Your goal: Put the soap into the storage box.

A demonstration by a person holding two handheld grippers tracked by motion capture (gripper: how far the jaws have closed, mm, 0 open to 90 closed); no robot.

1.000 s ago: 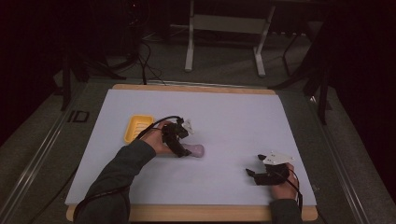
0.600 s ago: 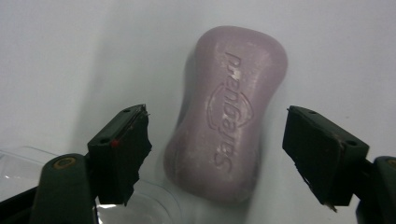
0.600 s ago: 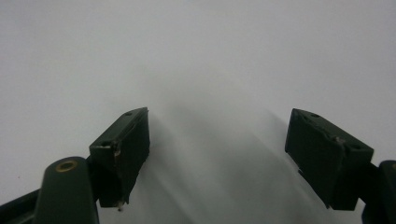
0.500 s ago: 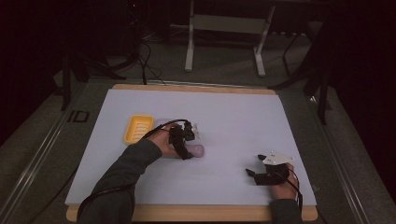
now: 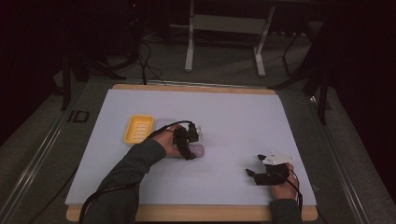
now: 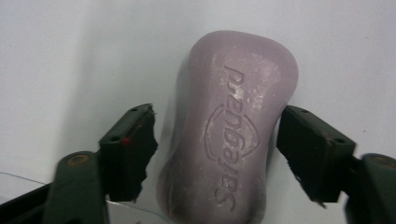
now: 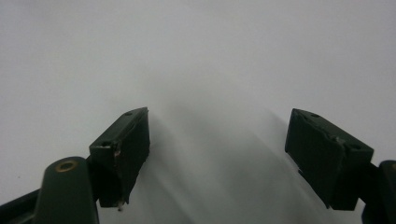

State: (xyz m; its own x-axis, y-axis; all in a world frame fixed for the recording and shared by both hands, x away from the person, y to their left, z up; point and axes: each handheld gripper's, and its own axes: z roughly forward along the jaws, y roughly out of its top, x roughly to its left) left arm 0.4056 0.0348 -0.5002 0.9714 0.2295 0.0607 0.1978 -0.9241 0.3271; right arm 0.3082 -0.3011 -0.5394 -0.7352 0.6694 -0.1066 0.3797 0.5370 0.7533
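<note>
A purple soap bar [image 6: 231, 135] with embossed lettering lies flat on the white table [image 5: 233, 116]. My left gripper [image 6: 217, 121] points down over it with one jaw on each long side. The jaws have just been closing. The right pad sits at the soap's edge and a narrow gap remains at the left pad. In the high view the left gripper [image 5: 189, 144] covers most of the soap [image 5: 199, 150]. My right gripper [image 5: 254, 173] rests near the table's front right, open with nothing between its jaws [image 7: 217, 121].
A yellow ribbed soap dish [image 5: 138, 129] stands on the table just left of the left hand. A clear plastic edge [image 6: 18, 179] shows under the left gripper. The table's wooden front edge [image 5: 196, 212] runs close below both forearms.
The left hand has shifted right and down onto the soap, and the jaws now straddle it. The right hand has stayed where it was.
</note>
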